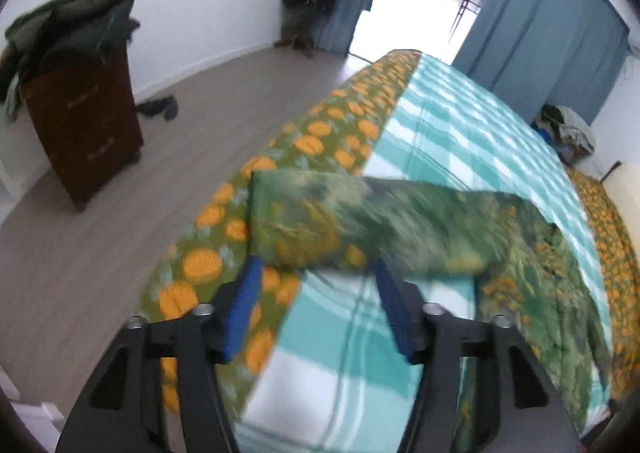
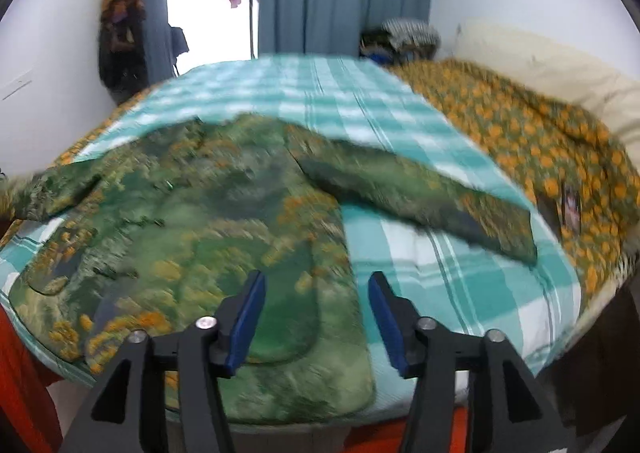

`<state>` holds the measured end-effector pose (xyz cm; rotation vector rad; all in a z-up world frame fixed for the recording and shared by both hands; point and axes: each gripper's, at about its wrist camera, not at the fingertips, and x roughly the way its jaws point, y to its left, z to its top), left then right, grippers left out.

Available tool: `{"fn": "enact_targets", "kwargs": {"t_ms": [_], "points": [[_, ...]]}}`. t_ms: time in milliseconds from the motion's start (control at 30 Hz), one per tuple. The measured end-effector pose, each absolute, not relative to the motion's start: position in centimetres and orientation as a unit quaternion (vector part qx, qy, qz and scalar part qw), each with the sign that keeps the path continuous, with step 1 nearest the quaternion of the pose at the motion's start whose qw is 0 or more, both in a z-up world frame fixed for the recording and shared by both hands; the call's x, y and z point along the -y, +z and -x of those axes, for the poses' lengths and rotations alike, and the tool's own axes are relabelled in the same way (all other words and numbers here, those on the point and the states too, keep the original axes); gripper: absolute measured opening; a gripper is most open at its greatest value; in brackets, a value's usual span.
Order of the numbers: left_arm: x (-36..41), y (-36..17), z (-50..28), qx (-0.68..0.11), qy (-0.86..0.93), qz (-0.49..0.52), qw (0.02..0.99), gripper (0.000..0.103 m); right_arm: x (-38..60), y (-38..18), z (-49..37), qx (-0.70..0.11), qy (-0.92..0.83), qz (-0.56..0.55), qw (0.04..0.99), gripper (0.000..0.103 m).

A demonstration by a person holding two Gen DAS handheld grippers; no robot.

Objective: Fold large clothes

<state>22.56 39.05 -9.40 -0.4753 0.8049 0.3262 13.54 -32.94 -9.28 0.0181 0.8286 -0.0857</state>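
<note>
Left wrist view: left gripper [image 1: 316,273] is hanging with jaws apart, nothing between them, above the teal checked sheet [image 1: 460,125]; a sleeve of the green printed garment [image 1: 360,221] is lying just ahead.

Right wrist view: right gripper [image 2: 317,285] is hovering, jaws parted and empty, over the garment's [image 2: 192,221] edge on the bed.

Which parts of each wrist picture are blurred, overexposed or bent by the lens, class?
Left wrist view: the green garment is smeared by motion blur, the doorway is blown out white, and the bed bulges from fisheye distortion. Right wrist view: the garment and checked bedcover are streaked with blur, while the tool stays sharp.
</note>
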Motion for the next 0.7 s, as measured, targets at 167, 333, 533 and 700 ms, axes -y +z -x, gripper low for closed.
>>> {"fn": "enact_targets", "kwargs": {"t_ms": [167,333,533,700], "points": [[-29.9,-12.4,-24.6,-0.449,-0.019,0.247,0.859,0.087,37.1,-14.1,-16.0,-0.507,-0.028,-0.065,0.859,0.061],[-20.3,-19.6,-28.8,-0.555,-0.101,0.212,0.798,0.089,38.0,-18.6,-18.6,-0.562,0.022,-0.117,0.819,0.061],[-16.2,-22.3,-29.8,-0.580,-0.130,0.200,0.779,0.025,37.9,-18.5,-18.7,-0.555,0.058,-0.135,0.819,0.023],[-15.9,-20.3,-28.3,-0.564,-0.140,0.196,0.790,0.017,35.8,-16.8,-18.1,-0.537,0.049,-0.079,0.838,0.014]]}}
